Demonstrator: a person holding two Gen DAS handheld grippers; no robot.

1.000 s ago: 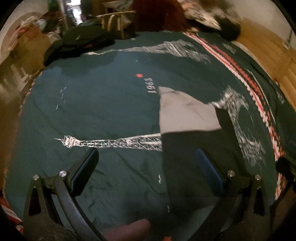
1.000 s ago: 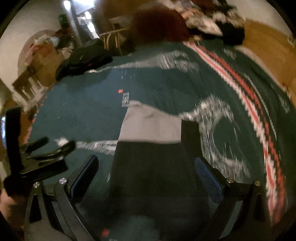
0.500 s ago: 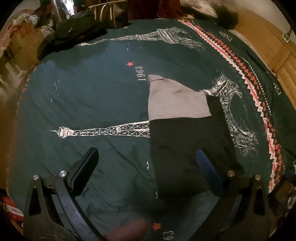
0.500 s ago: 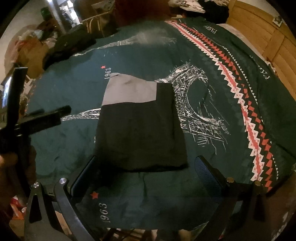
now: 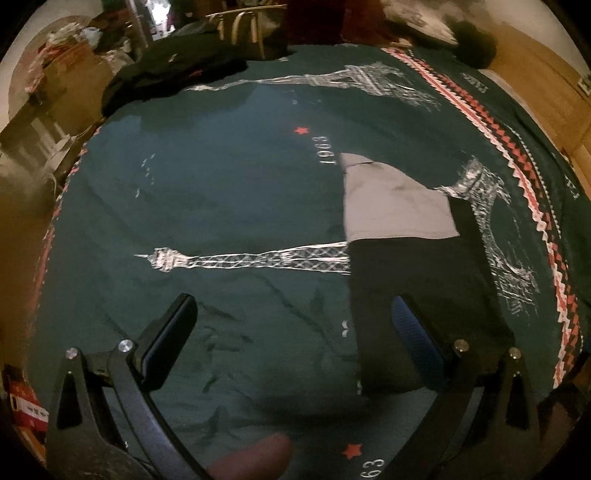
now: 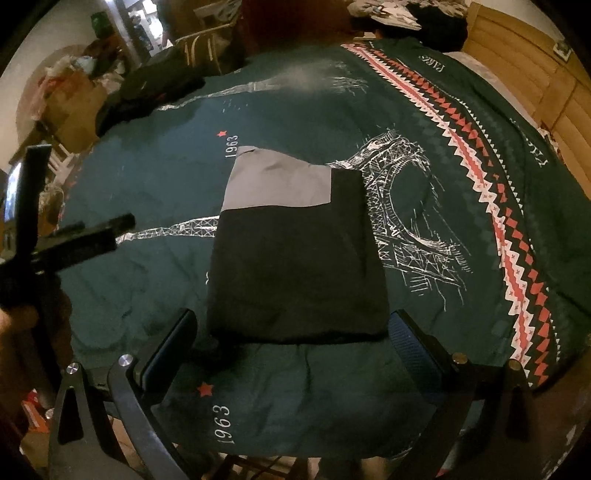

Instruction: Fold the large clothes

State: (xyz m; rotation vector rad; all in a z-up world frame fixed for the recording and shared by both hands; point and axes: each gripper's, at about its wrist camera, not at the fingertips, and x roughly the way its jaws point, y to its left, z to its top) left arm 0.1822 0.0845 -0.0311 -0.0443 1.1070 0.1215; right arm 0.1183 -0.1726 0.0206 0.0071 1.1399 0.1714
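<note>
A folded black garment with a grey panel (image 6: pixel 295 258) lies flat on the dark green Eiffel-tower bedspread (image 6: pixel 147 177). It also shows in the left wrist view (image 5: pixel 406 277), at the right. My right gripper (image 6: pixel 291 332) is open and empty, held above the bed just short of the garment's near edge. My left gripper (image 5: pixel 295 317) is open and empty above bare bedspread (image 5: pixel 221 206), with its right finger (image 5: pixel 417 339) over the garment's left part. The left gripper also shows in the right wrist view (image 6: pixel 92 232) at the left edge.
A heap of dark clothes (image 6: pixel 147 92) lies at the bed's far left corner, beside a wooden chair (image 6: pixel 199 51). More clothes (image 6: pixel 406 14) are piled at the far end. A wooden headboard (image 6: pixel 535 85) runs along the right. The bed's near edge (image 6: pixel 295 454) is just below me.
Both grippers drew back toward the near edge, then the left tilted up and moved nearer again. The garment has stayed flat on the bed.
</note>
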